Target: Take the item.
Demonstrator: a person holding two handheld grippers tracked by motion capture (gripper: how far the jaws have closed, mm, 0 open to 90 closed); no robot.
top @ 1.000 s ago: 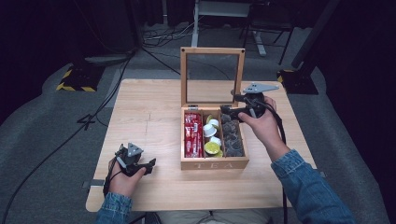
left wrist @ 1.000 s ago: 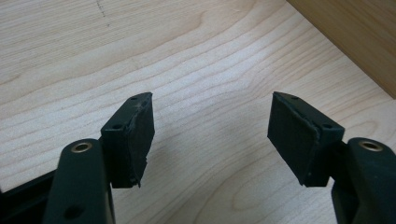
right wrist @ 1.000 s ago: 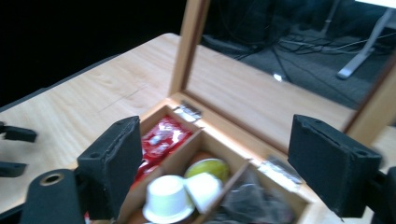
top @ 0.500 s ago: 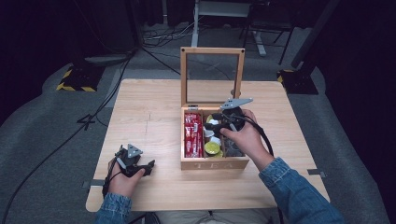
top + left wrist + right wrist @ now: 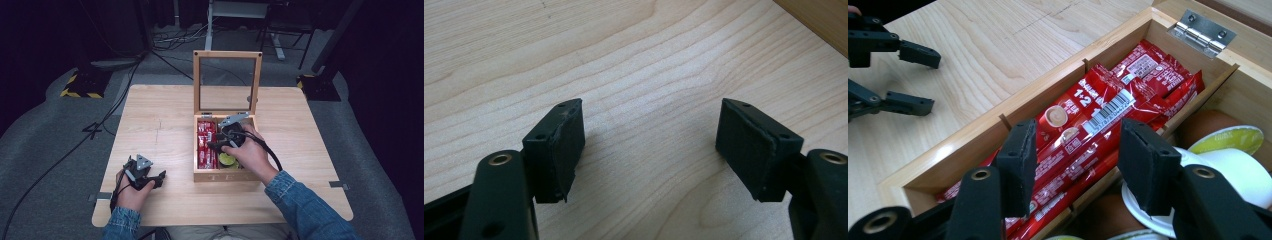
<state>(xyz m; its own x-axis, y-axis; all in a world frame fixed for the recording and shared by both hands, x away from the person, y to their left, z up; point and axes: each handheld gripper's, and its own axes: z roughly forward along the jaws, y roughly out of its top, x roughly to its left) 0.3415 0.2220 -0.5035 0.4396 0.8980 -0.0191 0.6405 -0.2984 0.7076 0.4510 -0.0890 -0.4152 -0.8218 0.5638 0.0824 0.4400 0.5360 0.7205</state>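
Note:
A wooden box (image 5: 227,176) stands open at the table's middle, its glass-paned lid (image 5: 227,55) upright. Red sachets (image 5: 205,145) (image 5: 1108,100) fill its left compartment. Round pods (image 5: 227,160) (image 5: 1233,175) lie in the one beside it. My right gripper (image 5: 216,146) (image 5: 1080,135) hangs low over the sachets. Its jaws have just been closing and stand partly apart, with the top sachets showing between them, and the pads press on nothing. My left gripper (image 5: 159,176) (image 5: 649,125) (image 5: 923,80) rests open on the bare tabletop near the front left, nothing between its pads.
The upright lid stands just behind the right hand. A metal hinge (image 5: 1203,32) joins it to the box. Cables trail from both grippers. Black stands and a hazard-striped base (image 5: 82,85) sit on the floor beyond the table (image 5: 160,115).
My right gripper has moved left and down from the box's right side to just above the red sachets, and its jaws have narrowed. The left gripper has stayed put.

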